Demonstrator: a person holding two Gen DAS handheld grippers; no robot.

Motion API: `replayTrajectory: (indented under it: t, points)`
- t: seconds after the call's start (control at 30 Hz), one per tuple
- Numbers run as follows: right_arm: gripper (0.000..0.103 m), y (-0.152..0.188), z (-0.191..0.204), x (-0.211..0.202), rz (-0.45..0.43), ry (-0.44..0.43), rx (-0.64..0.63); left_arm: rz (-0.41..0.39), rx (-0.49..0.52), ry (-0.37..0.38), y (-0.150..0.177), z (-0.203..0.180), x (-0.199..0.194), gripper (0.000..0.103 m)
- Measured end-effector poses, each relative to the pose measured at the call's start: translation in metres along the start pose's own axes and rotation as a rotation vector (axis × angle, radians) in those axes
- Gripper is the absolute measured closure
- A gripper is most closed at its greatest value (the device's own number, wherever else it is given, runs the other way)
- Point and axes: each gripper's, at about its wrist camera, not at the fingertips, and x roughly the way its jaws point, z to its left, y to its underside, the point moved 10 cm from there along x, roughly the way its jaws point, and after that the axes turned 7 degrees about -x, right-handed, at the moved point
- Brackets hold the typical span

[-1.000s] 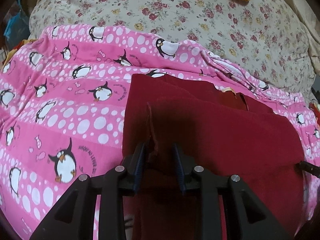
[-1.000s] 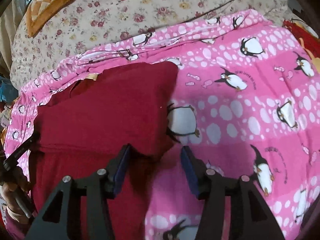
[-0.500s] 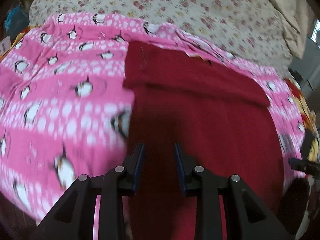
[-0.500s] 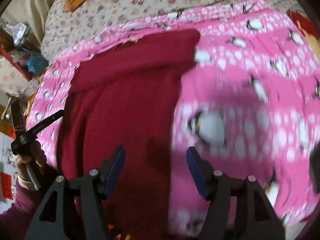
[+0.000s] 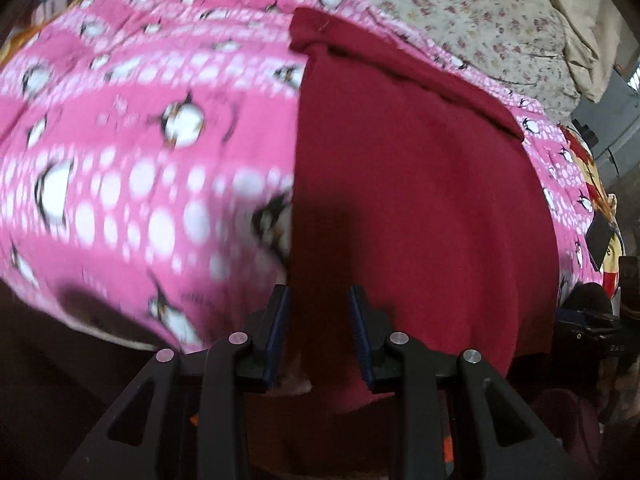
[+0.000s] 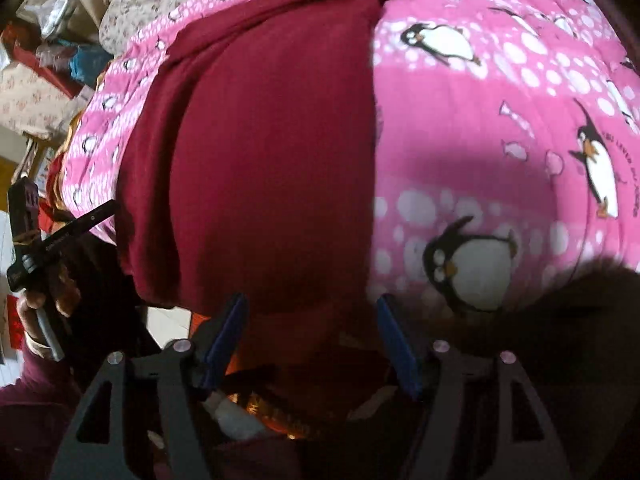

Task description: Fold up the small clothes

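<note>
A dark red garment [image 5: 408,184] lies on a pink penguin-print blanket [image 5: 132,152], its far end folded over into a band. It also shows in the right wrist view [image 6: 264,152], hanging over the blanket's near edge. My left gripper [image 5: 318,320] is open and empty above the garment's near left edge. My right gripper [image 6: 312,328] is wide open and empty above the garment's near right edge. The left gripper's handle [image 6: 52,240], held in a hand, shows at the left of the right wrist view.
A floral bedcover [image 5: 460,12] lies beyond the pink blanket [image 6: 500,128]. Cluttered shelves and bags [image 6: 44,52] stand at the far left in the right wrist view. A yellow and red printed cloth [image 5: 596,200] lies at the right edge.
Both grippers have pulled back toward me from the fold to the garment's near end. The left gripper let go of the red cloth. The folded band stays at the far end.
</note>
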Motion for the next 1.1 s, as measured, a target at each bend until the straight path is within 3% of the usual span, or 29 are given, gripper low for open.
replayTrajectory:
  t: [0.17,0.27,0.37,0.57,0.6,0.63,0.67,0.7,0.83,0.97,1.1]
  points:
    - [0.028,0.004,0.012,0.01,0.034,-0.062,0.005,0.04,-0.054,0.005,0.017,0.01,0.007,0.093]
    - [0.028,0.001,0.012,0.017,0.055,-0.052,0.019,0.047,-0.075,0.029,0.016,0.008,0.009,0.092]
    - [0.027,0.0,0.013,0.021,0.056,-0.064,0.031,0.057,-0.058,0.035,0.018,0.002,0.016,0.086]
    - [0.03,0.0,0.019,0.032,0.072,-0.071,0.039,0.049,-0.012,0.012,0.019,-0.001,0.019,0.085]
    - [0.044,0.003,0.018,0.031,0.076,-0.074,0.034,0.049,-0.003,0.01,0.019,-0.001,0.019,0.089]
    - [0.069,0.004,0.018,0.031,0.078,-0.08,0.03,0.052,0.004,0.012,0.019,-0.002,0.018,0.095]
    - [0.079,0.003,0.019,0.03,0.074,-0.081,0.026,0.058,0.005,0.024,0.02,-0.003,0.016,0.103]
    - [0.087,0.002,0.02,0.027,0.06,-0.083,0.023,0.06,-0.003,0.03,0.019,-0.001,0.013,0.103]
    - [0.094,-0.01,0.029,-0.004,-0.037,-0.161,0.023,0.01,-0.065,0.118,0.006,0.003,-0.016,0.103]
    - [0.094,-0.028,0.032,-0.048,-0.167,-0.241,0.052,-0.104,-0.07,0.141,-0.017,0.004,-0.053,0.103]
    - [0.094,-0.041,0.037,-0.09,-0.273,-0.3,0.059,-0.162,-0.048,0.182,-0.029,-0.005,-0.081,0.103]
